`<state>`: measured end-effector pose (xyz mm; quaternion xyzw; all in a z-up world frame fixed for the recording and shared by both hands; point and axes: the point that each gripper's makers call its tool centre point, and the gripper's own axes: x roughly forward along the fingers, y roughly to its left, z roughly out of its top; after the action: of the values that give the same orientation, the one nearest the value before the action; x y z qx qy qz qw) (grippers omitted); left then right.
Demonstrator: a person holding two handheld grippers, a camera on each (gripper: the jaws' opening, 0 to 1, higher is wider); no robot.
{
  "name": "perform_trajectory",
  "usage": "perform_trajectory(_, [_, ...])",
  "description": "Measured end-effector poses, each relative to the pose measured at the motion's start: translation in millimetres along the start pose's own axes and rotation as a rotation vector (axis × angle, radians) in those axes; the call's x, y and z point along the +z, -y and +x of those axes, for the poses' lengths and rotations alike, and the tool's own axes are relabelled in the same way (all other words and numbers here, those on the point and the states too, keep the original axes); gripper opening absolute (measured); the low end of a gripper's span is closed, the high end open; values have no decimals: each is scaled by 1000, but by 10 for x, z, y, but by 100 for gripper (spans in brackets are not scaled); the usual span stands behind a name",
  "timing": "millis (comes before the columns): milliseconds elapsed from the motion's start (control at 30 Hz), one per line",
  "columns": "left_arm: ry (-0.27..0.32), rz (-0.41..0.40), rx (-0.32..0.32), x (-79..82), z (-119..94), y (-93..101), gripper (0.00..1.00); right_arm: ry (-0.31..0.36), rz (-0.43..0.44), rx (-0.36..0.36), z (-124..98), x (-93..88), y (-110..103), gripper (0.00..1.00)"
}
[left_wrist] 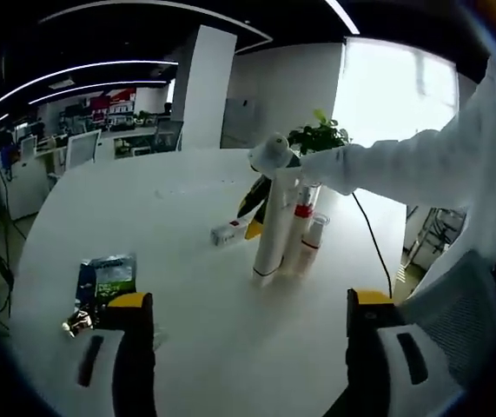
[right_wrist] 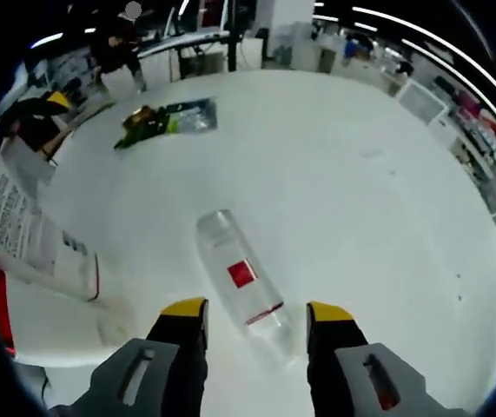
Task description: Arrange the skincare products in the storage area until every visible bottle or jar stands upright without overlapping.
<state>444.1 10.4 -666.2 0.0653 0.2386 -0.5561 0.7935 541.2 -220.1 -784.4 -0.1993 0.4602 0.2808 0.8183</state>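
Ahead, the right gripper stands spread around a clear bottle lying flat between its jaws. Left gripper spread, empty; white tube upright beyond; foil packet beside its left jaw.

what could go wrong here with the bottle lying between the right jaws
The clear bottle lies flat between the open right gripper; being round, it may roll or slip out when squeezed. The upright tubes stand tightly bunched, so adding it there could topple them.
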Motion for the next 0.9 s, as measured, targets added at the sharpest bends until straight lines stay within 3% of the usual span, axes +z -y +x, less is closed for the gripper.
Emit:
perform_trajectory(200, [-11,1,8,-26,-4,-16,87,5,-11,50,56,29,-86,29])
perform_trajectory(333, [-8,-3,4,-22,-1,-8,87,0,-35,73,95,32,-111,29])
perform_trajectory(467, [-15,-3,5,-40,2,-11,87,-7,-17,63,83,27,-95,25])
perform_trajectory(567, [-20,5,-1,-46,11,7,87,1,-16,58,76,34,-111,17])
perform_trajectory(900, [-16,5,-1,-30,2,8,87,-24,-39,20,49,42,-171,13])
